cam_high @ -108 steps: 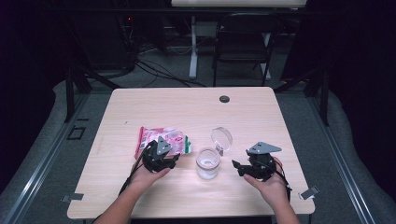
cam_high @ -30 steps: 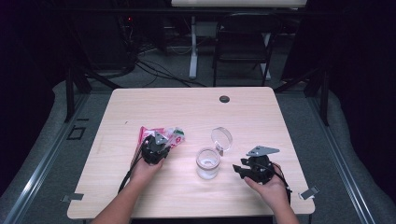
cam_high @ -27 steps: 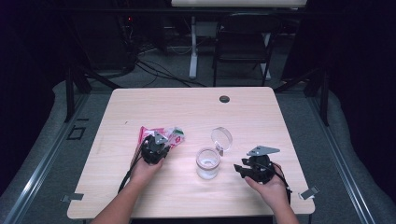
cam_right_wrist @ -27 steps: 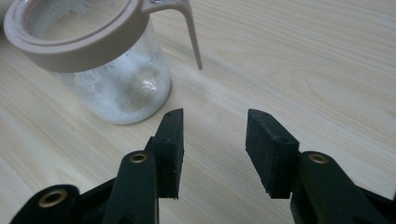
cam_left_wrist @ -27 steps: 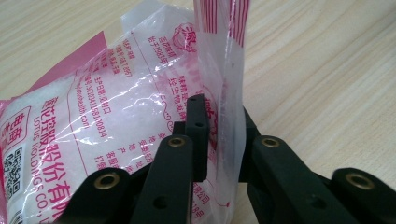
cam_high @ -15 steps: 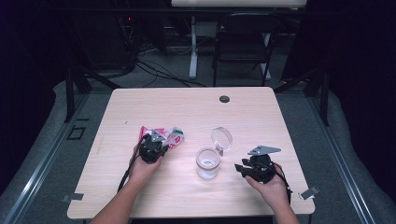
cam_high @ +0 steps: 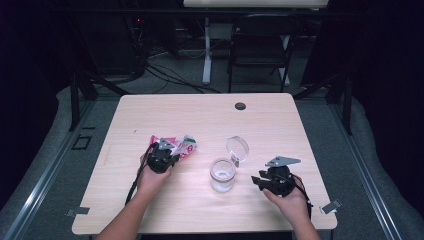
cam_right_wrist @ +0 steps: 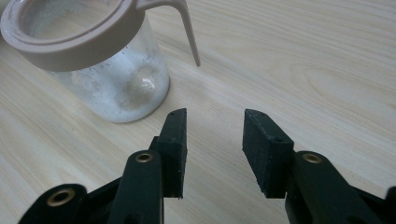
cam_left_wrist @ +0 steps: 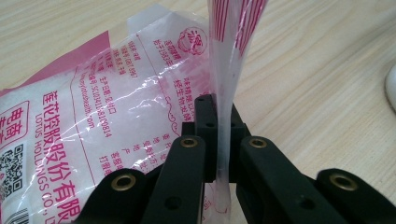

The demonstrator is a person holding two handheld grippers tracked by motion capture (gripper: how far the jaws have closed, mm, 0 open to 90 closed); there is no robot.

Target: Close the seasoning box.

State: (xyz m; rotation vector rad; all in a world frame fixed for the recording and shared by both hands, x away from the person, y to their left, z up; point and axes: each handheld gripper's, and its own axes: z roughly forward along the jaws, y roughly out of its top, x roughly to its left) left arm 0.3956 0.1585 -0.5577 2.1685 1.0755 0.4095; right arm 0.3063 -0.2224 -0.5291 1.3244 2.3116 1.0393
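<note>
Pink-printed plastic bag [cam_left_wrist: 116,116] — "LOTUS" legible — pinched by left gripper [cam_left_wrist: 223,135] jaws.

Dark room; grey floor [cam_high: 55,150]; black chair [cam_high: 260,45] behind wooden table [cam_high: 200,115] (cables [cam_high: 165,75] on floor).

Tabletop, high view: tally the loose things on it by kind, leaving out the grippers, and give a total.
Plastic packet with pink print: 1
Clear jar with hinged lid: 1
Small dark round thing near the far edge: 1
Total: 3
</note>
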